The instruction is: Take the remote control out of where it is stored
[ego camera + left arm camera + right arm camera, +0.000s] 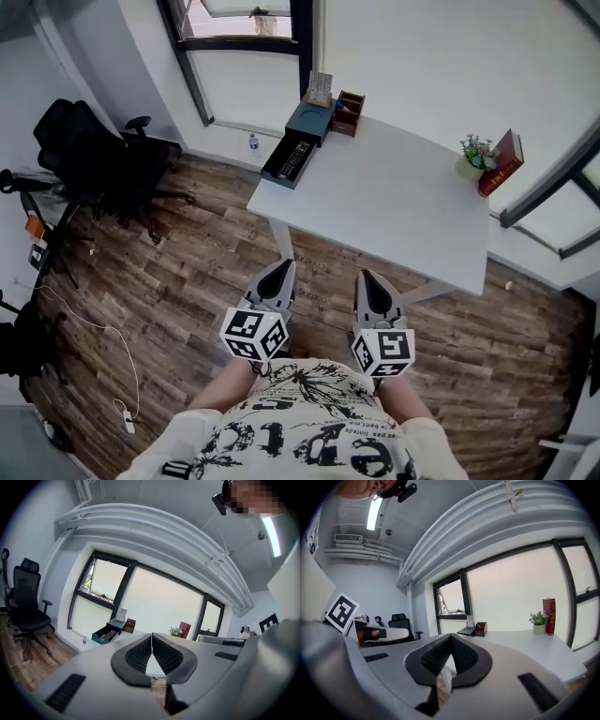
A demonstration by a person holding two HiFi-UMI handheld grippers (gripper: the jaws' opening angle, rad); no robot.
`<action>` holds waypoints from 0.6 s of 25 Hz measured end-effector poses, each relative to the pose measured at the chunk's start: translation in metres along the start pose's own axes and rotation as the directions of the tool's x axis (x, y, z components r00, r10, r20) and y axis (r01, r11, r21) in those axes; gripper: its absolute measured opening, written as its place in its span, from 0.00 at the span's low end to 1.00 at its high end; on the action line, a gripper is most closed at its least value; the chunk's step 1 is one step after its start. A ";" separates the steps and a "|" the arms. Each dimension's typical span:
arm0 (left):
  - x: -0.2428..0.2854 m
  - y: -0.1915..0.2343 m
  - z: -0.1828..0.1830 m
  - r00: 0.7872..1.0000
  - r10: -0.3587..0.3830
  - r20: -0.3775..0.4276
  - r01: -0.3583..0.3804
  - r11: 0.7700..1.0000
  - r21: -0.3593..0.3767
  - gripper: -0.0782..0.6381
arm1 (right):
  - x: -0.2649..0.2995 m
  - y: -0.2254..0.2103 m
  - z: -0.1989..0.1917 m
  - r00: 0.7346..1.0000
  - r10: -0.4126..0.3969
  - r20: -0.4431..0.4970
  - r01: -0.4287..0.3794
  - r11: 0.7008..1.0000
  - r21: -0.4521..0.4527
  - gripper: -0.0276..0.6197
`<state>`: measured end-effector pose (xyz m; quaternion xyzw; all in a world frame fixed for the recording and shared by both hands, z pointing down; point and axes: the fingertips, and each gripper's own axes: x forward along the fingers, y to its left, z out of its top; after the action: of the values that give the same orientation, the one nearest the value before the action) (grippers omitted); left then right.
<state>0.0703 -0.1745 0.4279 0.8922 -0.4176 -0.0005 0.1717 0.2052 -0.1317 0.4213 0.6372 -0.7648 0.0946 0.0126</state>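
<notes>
A dark remote control [292,157] lies in an open drawer [277,174] that sticks out from a teal box [310,119] at the far left corner of the white table [394,206]. In the left gripper view the remote control [109,634] shows small inside the drawer. Both grippers hang side by side over the wooden floor, short of the table's near edge. My left gripper [281,269] is shut with nothing between its jaws, seen from its own camera as the left gripper [151,635]. My right gripper [367,278] is shut and empty too, shown as the right gripper [450,636].
A brown desk organizer [349,112] stands beside the teal box. A small potted plant [474,155] and a red book [502,161] sit at the table's right end. A black office chair [98,155] stands left of the table. Cables and a power strip [125,416] lie on the floor.
</notes>
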 end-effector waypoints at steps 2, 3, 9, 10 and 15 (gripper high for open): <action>0.020 0.010 0.006 1.000 -0.023 -0.009 0.023 1.000 0.014 0.12 | 0.017 -0.007 0.003 0.999 -0.032 0.002 0.032 0.999 0.004 0.03; 0.030 0.015 0.011 0.999 -0.038 -0.010 0.038 0.999 0.024 0.12 | 0.027 -0.011 0.005 0.999 -0.049 0.003 0.049 0.999 0.007 0.03; 0.096 0.065 0.040 0.994 -0.105 -0.026 0.107 0.990 0.095 0.12 | 0.104 -0.009 0.020 0.997 -0.070 0.024 0.069 0.996 0.048 0.03; 0.107 0.076 0.045 0.993 -0.117 -0.033 0.119 0.988 0.098 0.12 | 0.119 -0.008 0.024 0.997 -0.078 0.026 0.077 0.996 0.050 0.03; 0.157 0.137 0.079 0.987 -0.156 -0.044 0.161 0.979 0.128 0.12 | 0.196 -0.001 0.045 0.989 -0.143 0.038 0.141 0.989 0.046 0.03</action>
<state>0.0590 -0.3970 0.4181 0.9319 -0.3415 0.0283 0.1193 0.1739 -0.3295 0.4049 0.6918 -0.7155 0.0967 -0.0102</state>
